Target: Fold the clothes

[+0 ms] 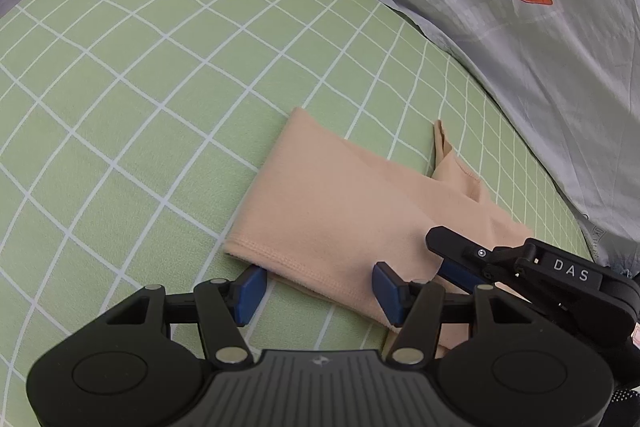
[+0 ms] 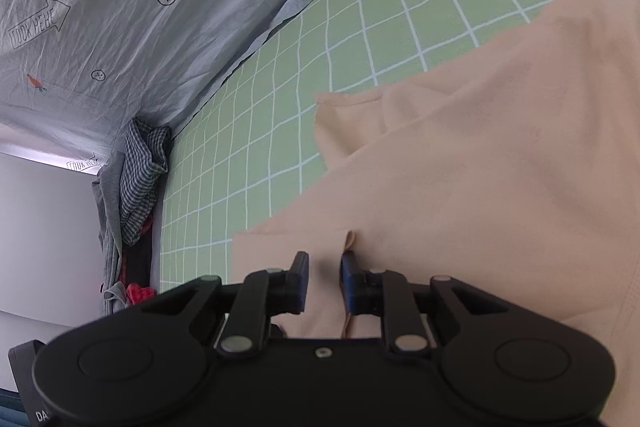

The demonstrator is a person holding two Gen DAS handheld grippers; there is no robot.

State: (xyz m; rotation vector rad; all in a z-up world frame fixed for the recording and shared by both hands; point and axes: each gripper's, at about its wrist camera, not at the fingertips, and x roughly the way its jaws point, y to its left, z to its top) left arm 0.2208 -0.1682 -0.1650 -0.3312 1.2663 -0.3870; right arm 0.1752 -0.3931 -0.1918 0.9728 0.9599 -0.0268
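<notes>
Left gripper [image 1: 316,285]: nearest the left wrist camera, jaws spread wide, blue pads either side of the near hem of the garment; neither pad visibly presses the cloth.
Right gripper [image 2: 324,275]: jaws narrowly apart over the garment's near edge, a small raised fold of cloth just beyond the right pad; whether the pads actually pinch the cloth cannot be told. In the left wrist view it reaches in from the right, lying low over the garment's right end.
Peach garment [image 1: 340,203]: partly folded, flat on the bed, in the near right part of the sheet.
Green checked sheet [image 1: 140,87]: covers the bed under the garment.
Grey quilt [image 1: 540,47]: carrot print, bunched along the far right edge.
Checked cloth [image 2: 140,179]: heaped at the far left corner in the right wrist view.
</notes>
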